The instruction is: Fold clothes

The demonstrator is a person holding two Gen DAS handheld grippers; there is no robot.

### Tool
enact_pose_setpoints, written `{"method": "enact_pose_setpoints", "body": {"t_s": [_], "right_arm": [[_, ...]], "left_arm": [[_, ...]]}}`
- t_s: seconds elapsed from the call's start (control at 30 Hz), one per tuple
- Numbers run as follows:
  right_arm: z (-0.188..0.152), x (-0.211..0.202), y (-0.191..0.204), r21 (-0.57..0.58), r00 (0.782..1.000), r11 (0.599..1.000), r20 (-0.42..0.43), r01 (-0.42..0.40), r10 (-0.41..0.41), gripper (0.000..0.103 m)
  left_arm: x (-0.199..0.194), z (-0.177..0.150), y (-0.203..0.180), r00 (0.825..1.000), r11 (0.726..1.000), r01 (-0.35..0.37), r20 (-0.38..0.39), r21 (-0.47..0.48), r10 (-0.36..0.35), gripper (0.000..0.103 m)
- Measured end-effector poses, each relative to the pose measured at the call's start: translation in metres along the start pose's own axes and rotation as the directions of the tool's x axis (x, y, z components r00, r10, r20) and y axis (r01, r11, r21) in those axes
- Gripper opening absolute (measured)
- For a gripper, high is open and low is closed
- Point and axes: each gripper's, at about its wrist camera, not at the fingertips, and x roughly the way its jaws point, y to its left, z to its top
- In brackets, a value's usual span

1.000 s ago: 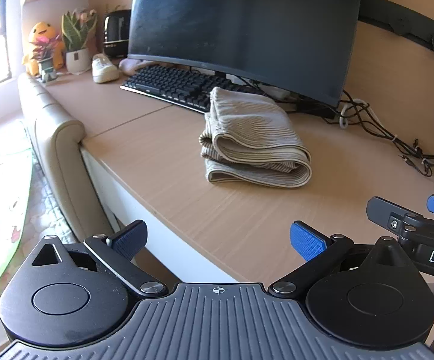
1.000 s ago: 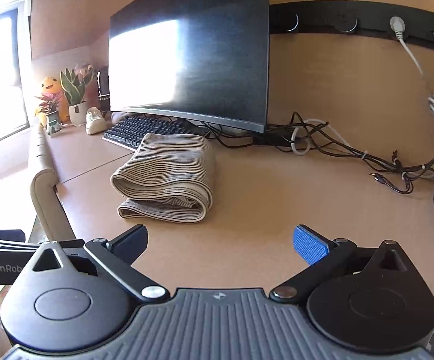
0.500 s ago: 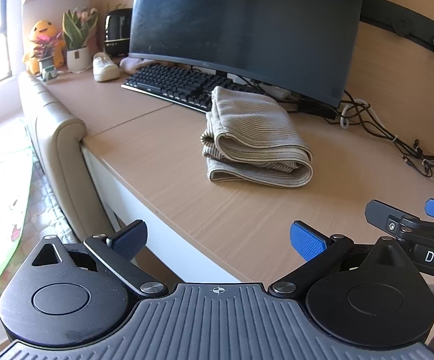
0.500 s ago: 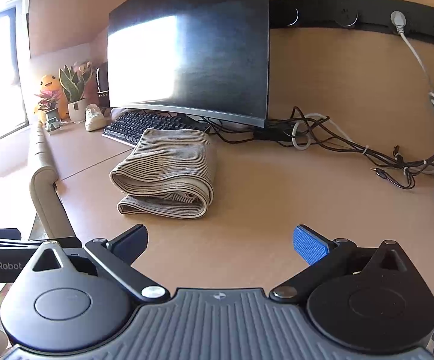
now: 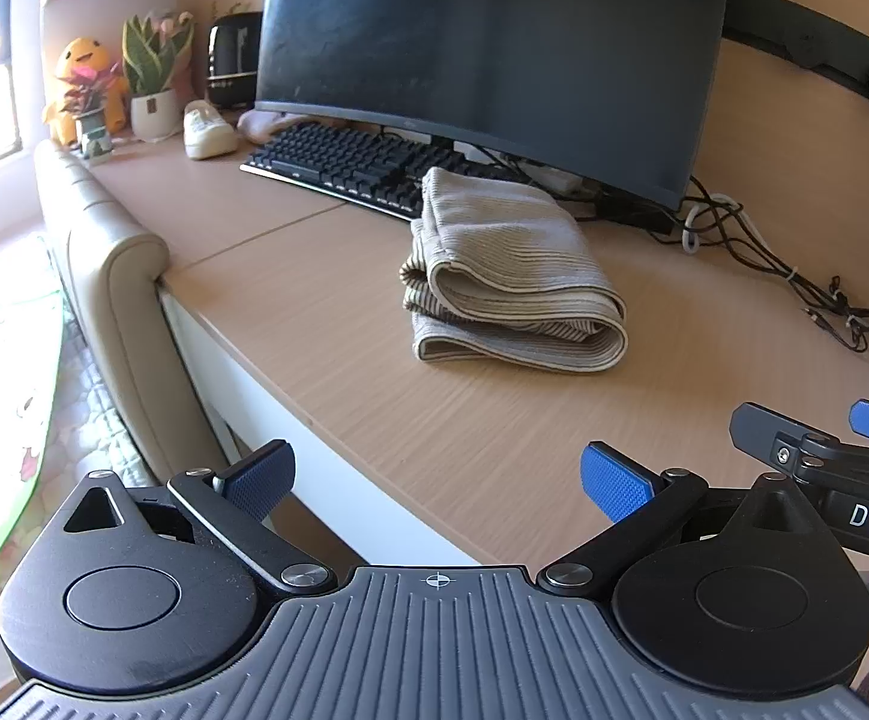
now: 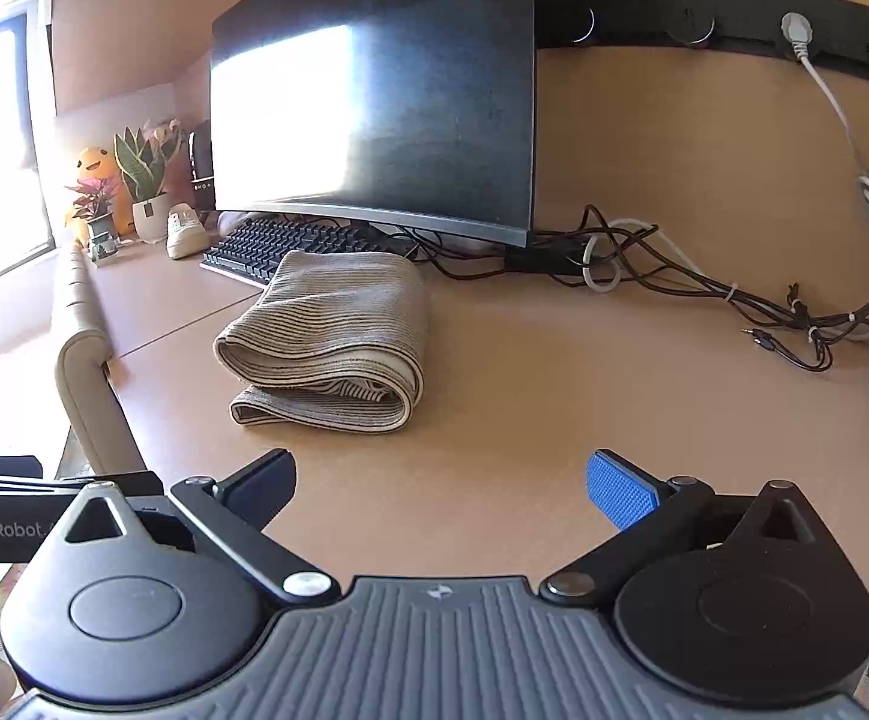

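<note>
A beige ribbed garment (image 5: 512, 276) lies folded in a thick bundle on the wooden desk (image 5: 326, 324), in front of the keyboard; it also shows in the right wrist view (image 6: 332, 336). My left gripper (image 5: 437, 477) is open and empty, held back over the desk's front edge, well short of the garment. My right gripper (image 6: 440, 483) is open and empty, above the desk to the garment's right and nearer. The right gripper's fingers (image 5: 824, 450) show at the right edge of the left wrist view.
A large monitor (image 5: 488, 48) and black keyboard (image 5: 344, 165) stand behind the garment. A tangle of cables (image 6: 704, 288) lies at the back right. Potted plants (image 5: 146, 84), a yellow toy and a small shoe sit far left. A padded chair back (image 5: 110, 276) is beside the desk's left edge.
Both grippers have shifted very slightly; the garment has not moved and both stay open.
</note>
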Motion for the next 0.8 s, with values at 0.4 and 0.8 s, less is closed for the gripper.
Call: {"method": "enact_pose_setpoints", "body": {"t_s": [0.4, 0.8], "right_arm": [[-0.0001, 0.0023, -0.0017, 0.005, 1.0, 1.0, -0.002, -0.006, 0.006, 0.103], [0.0014, 0.0086, -0.002, 0.001, 1.0, 1.0, -0.007, -0.013, 0.013, 0.103]], "left_arm": [[0.0019, 0.0014, -0.0015, 1.0, 1.0, 0.001, 0.004, 0.003, -0.001, 0.103], [0.0081, 0.0045, -0.0027, 1.0, 1.0, -0.01, -0.002, 0.0, 0.01, 0.103]]}}
